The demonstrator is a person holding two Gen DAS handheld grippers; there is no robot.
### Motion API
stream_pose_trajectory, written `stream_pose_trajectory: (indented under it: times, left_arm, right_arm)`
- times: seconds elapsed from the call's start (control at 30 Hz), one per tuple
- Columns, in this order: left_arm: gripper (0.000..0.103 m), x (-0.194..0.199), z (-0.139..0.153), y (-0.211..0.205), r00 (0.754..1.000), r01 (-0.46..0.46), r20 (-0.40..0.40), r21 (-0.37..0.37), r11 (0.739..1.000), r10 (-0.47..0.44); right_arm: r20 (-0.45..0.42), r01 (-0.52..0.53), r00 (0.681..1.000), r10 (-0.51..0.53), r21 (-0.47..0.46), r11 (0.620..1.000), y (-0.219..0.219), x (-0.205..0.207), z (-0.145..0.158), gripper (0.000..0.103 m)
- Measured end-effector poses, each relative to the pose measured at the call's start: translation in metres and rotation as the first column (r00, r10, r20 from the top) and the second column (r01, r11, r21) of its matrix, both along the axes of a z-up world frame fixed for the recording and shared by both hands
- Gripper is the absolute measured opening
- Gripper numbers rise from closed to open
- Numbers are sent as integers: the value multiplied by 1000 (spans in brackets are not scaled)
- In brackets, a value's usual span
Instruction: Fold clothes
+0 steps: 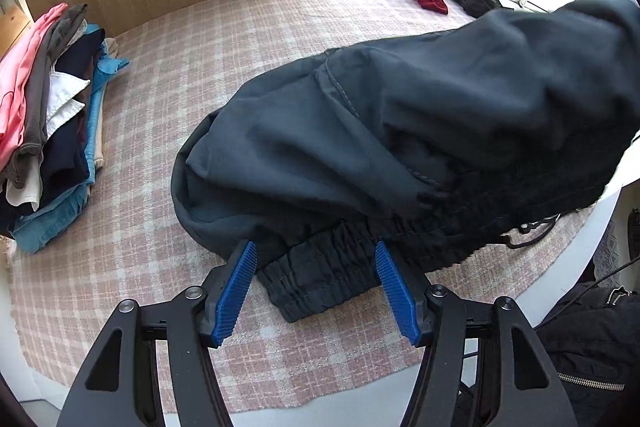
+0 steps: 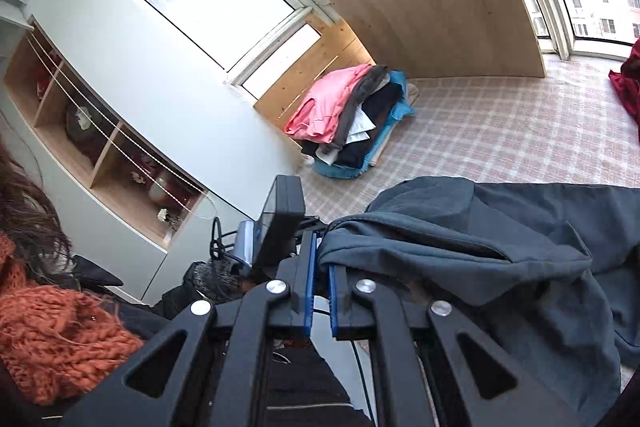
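Two tools: right tool (image 2: 320, 269) clamps the trousers' (image 1: 400, 115) fabric, left tool (image 1: 316, 267) gapes around their waistband.

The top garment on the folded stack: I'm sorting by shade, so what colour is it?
Pink; the top garment shows best in the right wrist view.

The dark trousers (image 1: 400, 131) run off the right edge of the left wrist view, their far part blurred. In the right wrist view the red garment (image 2: 628, 87) is cut by the right edge. The shelf (image 2: 100, 143) holds items too dim to tell. The lower layers of the folded stack (image 1: 52, 131) are covered.
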State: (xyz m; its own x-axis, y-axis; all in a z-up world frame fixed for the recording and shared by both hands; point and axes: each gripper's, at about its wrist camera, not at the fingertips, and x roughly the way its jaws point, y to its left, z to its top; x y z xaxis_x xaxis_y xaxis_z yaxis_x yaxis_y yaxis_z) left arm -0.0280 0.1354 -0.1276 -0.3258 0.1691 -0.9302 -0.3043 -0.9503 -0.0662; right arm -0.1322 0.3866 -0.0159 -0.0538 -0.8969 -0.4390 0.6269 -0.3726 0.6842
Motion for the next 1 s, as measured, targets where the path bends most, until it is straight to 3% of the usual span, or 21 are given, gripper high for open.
stream_pose_trajectory:
  times: [0.13,0.23,0.3,0.43,0.57,0.67,0.77,0.83,0.9,0.97,1.0]
  left_arm:
    - [60,17,-1,-6,1000,4,13,20,1000,-5]
    - [60,32,-4,-10,1000,3,22,22,1000,-3]
    - [62,36,-5,1,999,25,20,40,999,-26]
    - [64,38,-6,32,997,83,4,84,993,-83]
    - [64,22,6,78,988,142,-80,132,981,-132]
    - [72,4,14,109,980,141,-159,150,979,-117]
    - [72,-16,16,116,975,83,-216,145,986,-51]
    - [65,-26,18,107,973,40,-230,142,989,-6]
    - [49,-30,25,88,974,44,-228,183,982,-1]
    - [39,-30,34,68,970,37,-241,175,984,6]
    - [39,-29,38,58,968,30,-251,161,987,11]
  right_arm:
    - [121,62,991,-64,22,998,-6,-12,-27,6]
    - [298,138,945,-133,3,990,-4,-30,-62,6]
    - [343,174,925,-165,5,985,-5,-37,-72,6]
    - [317,191,928,-196,47,980,-17,-41,-61,6]
    - [239,204,945,-223,101,974,-23,-43,-37,6]
    - [191,232,949,-249,108,967,-19,-45,-18,6]
    - [152,266,948,-281,110,958,-8,-46,-4,6]
    - [144,283,944,-297,109,953,-1,-47,1,6]
    - [151,290,941,-302,100,952,3,-47,1,6]
    - [167,273,944,-285,90,958,-2,-45,-2,6]
    - [176,261,946,-272,86,962,-7,-43,-4,6]
